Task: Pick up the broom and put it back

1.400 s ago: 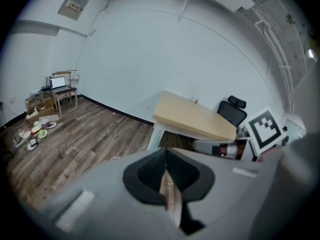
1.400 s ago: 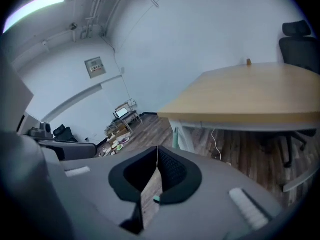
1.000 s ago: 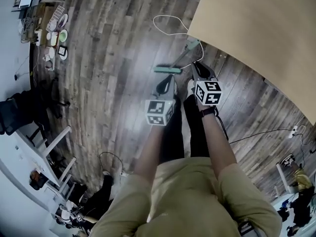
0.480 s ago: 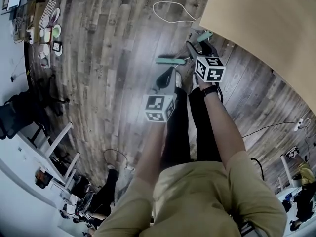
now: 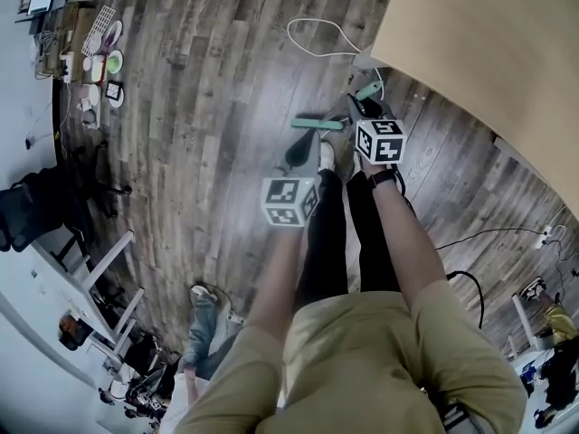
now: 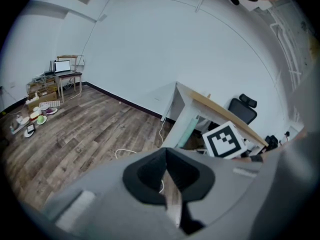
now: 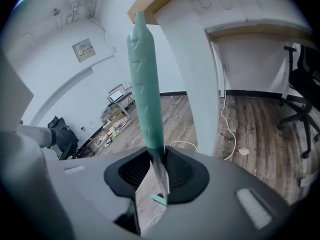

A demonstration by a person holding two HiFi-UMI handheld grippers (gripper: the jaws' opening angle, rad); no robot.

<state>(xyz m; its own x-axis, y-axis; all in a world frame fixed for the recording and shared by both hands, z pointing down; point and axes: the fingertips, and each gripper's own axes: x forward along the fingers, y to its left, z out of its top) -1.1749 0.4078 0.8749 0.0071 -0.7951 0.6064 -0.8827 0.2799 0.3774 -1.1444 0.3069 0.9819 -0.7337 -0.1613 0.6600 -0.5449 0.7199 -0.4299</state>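
Observation:
The broom stands tilted by the desk, its teal head (image 5: 313,124) on the wooden floor and its teal handle (image 5: 368,90) leaning toward the desk leg. My right gripper (image 5: 355,108) has just been closing, with the broom between the jaws. In the right gripper view the pads (image 7: 158,170) pinch the metal shaft just below the teal handle (image 7: 145,84), which rises up ahead. My left gripper (image 5: 305,143) hangs left of the broom over bare floor. Its jaws (image 6: 167,158) are together with nothing in them, and the teal handle (image 6: 187,132) shows beyond them.
A light wooden desk (image 5: 488,34) fills the upper right, and its white leg (image 7: 207,84) stands just behind the broom. A white cable (image 5: 317,33) loops on the floor. Bowls and small items (image 5: 99,61) lie far left. Someone's legs (image 5: 206,325) stand behind me. An office chair (image 7: 302,94) stands at the right.
Both grippers have shifted slightly over the floor by the broom, the right one staying at the shaft. A person's legs in jeans have come into view at the lower left.

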